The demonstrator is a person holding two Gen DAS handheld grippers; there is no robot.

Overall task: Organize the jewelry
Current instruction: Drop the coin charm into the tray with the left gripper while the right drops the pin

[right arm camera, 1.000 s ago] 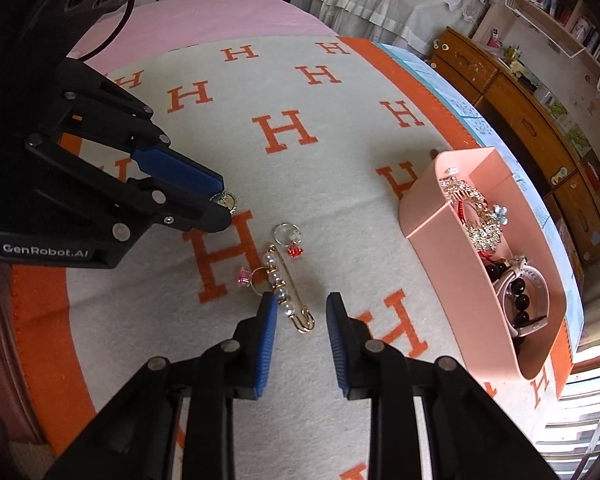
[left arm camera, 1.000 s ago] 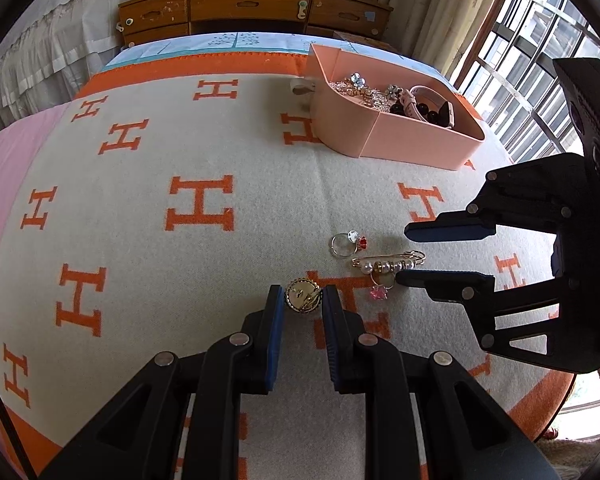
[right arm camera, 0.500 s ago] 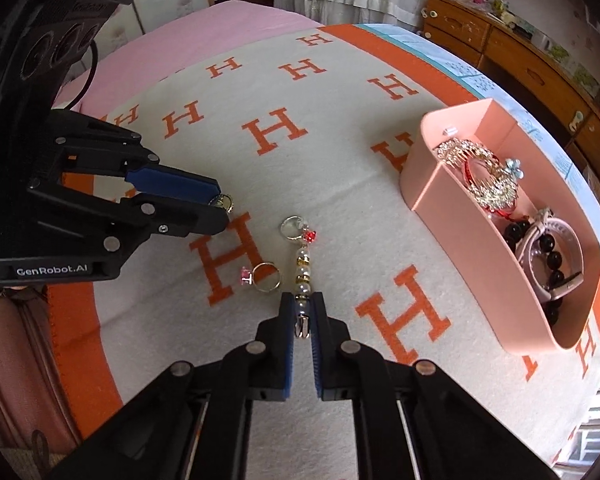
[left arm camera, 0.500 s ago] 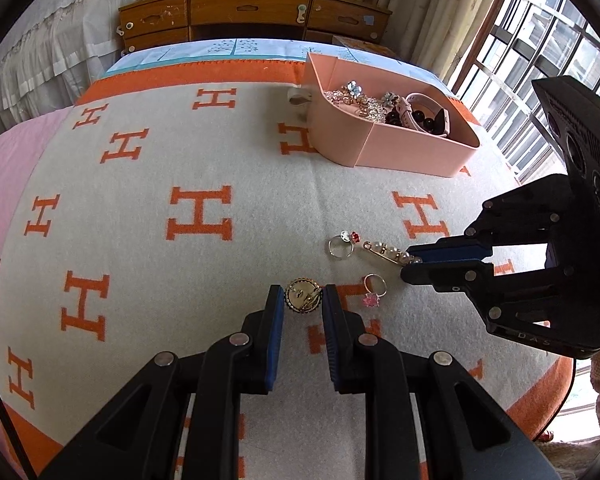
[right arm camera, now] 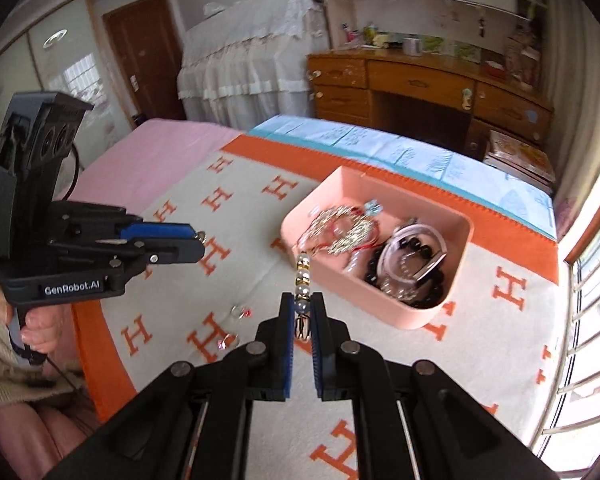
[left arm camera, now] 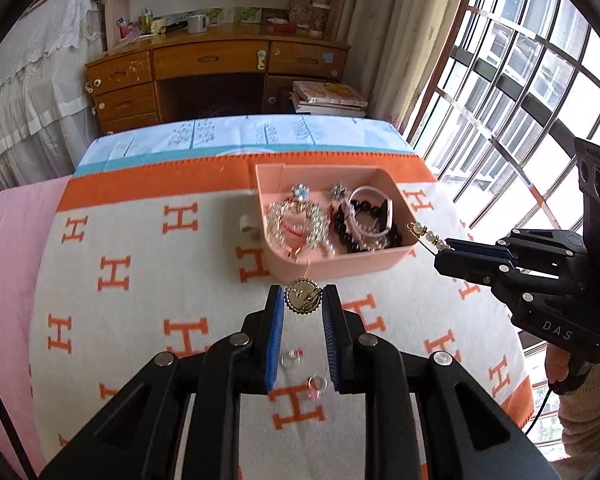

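Observation:
My left gripper (left arm camera: 302,300) is shut on a round gold brooch (left arm camera: 303,301) and holds it in the air just short of the pink box (left arm camera: 340,266). My right gripper (right arm camera: 302,309) is shut on a pearl safety-pin brooch (right arm camera: 303,276), lifted beside the pink box (right arm camera: 384,304); in the left wrist view the pin (left arm camera: 428,234) sticks out near the box's right corner. The box holds a gold necklace (left arm camera: 296,220), black beads (left arm camera: 352,224) and a pale bracelet. Two small rings (left arm camera: 292,358) (left arm camera: 317,384) lie on the blanket below.
The white blanket with orange H marks (left arm camera: 140,280) covers the bed. A small white object (left arm camera: 247,224) lies left of the box. A wooden desk (left arm camera: 220,76) stands beyond the bed, and a barred window (left arm camera: 520,92) is on the right.
Both grippers rose from the blanket with their pieces and moved toward the pink box. The two rings stayed on the blanket.

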